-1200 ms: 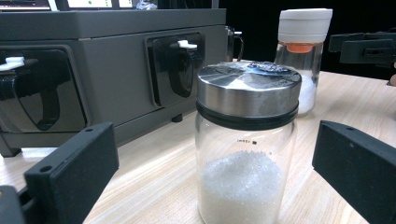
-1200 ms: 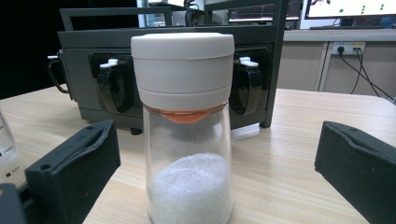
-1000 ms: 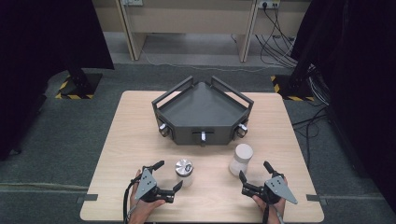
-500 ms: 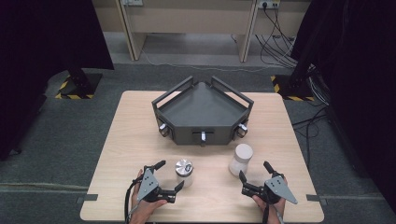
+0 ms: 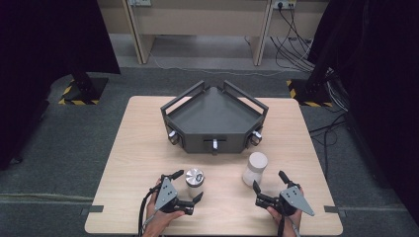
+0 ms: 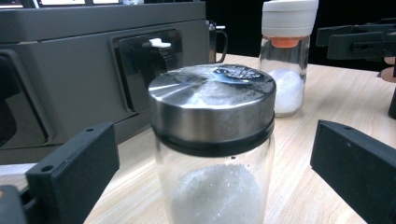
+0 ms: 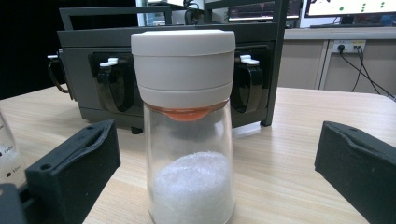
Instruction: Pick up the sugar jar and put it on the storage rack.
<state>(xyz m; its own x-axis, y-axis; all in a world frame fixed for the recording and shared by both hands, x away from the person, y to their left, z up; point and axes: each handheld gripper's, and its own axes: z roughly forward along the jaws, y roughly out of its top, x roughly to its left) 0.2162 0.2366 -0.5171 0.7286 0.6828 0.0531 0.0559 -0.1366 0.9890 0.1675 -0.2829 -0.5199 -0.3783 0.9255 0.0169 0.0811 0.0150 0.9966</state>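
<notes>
Left hand-held gripper (image 5: pixel 187 188) and right hand-held gripper (image 5: pixel 269 188) — both with jaws spread wide, level.

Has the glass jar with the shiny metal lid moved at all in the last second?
No. The metal-lidded jar stands at the same spot in front of the dark grey tray as before, upright between the open jaws of the left gripper.

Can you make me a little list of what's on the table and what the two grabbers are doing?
table: pale wood
tray: dark grey, three-cornered, at the back
steel-lid jar: upright, white grains inside
white-lid jar: upright, white grains inside
left gripper: open, jaws either side of the steel-lid jar, not touching
right gripper: open, just short of the white-lid jar
</notes>
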